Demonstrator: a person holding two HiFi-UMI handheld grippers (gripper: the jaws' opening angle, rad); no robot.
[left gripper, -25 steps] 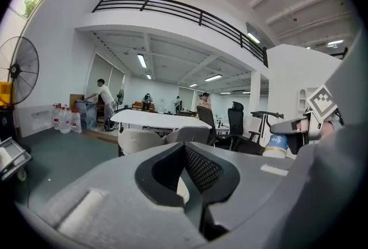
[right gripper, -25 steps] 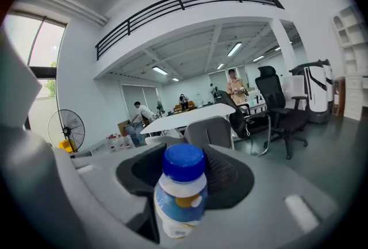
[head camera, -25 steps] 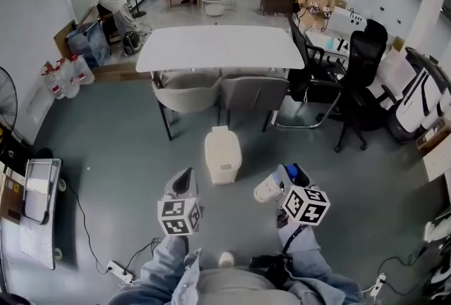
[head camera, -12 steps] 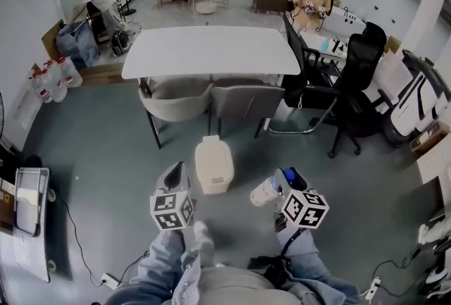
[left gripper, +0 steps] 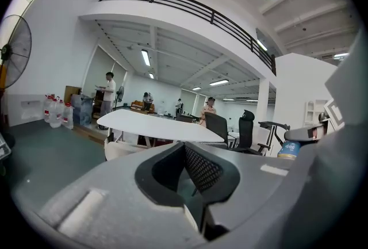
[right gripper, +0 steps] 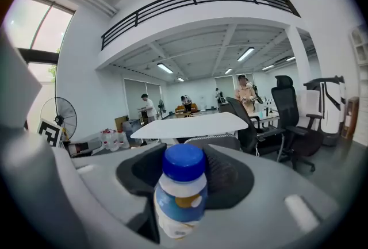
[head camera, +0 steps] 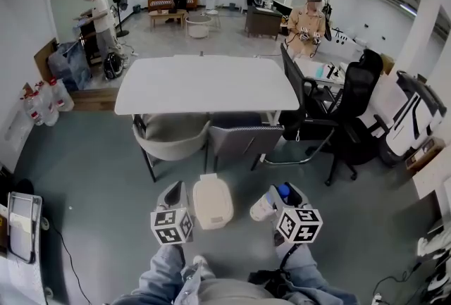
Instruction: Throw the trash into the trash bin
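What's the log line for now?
right gripper: shut on blue-capped bottle | left gripper: shut, empty | trash bin: lid closed, between grippers

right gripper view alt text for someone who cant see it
A blue-capped bottle sits clamped in the right hand-held gripper. Beyond it is an open office with a white table, black chairs and people far back.

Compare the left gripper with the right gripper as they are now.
The right gripper has its jaws closed on a white bottle with a blue cap; the left gripper holds nothing. The right gripper's jaws stand wide around the bottle; the left gripper's jaws are almost together. Both are alike in build, and in the head view they sit on either side of the beige trash bin.
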